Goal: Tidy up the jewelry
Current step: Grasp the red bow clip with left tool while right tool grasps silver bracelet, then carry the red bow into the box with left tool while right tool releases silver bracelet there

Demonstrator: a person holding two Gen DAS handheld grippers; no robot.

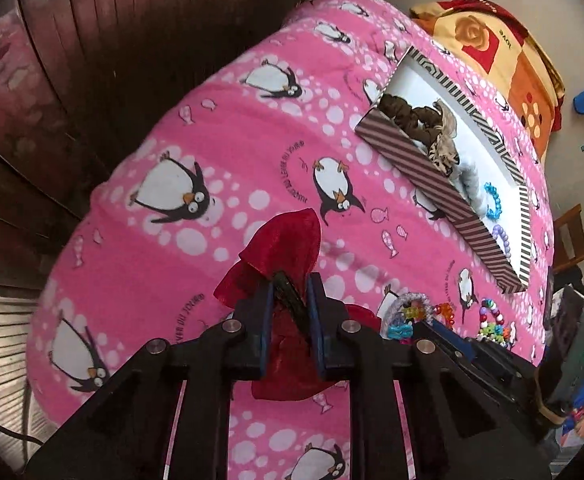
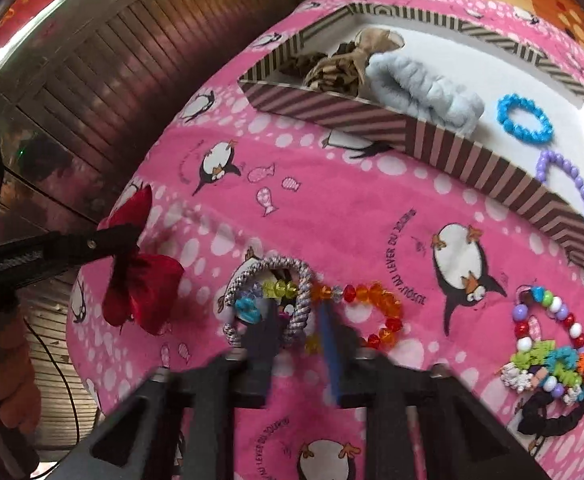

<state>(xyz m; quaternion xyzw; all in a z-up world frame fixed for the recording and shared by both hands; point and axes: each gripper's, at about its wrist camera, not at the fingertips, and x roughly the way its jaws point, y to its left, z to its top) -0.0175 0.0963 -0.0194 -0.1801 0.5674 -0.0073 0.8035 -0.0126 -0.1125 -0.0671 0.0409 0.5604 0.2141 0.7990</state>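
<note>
On the far left, the left gripper [image 1: 291,280] is clamped on the dark clip of a red bow [image 1: 282,246], its blue pads pressing the clip from both sides while the bow's loops spill above and below the jaws, over the pink penguin blanket [image 1: 220,152]. Just to its right, the right gripper [image 2: 296,320] has its jaws drawn in around a silver twisted hair tie [image 2: 301,280], which lies among clear, yellow and orange beads [image 2: 376,292]; whether the pads truly pinch it is blurred. Further right lies a heap of mixed bead bracelets [image 2: 548,356]. Beyond them stands a striped box [image 2: 472,160] holding scrunchies [image 2: 424,92], a blue bracelet [image 2: 526,118] and a purple one [image 2: 568,176].
</note>
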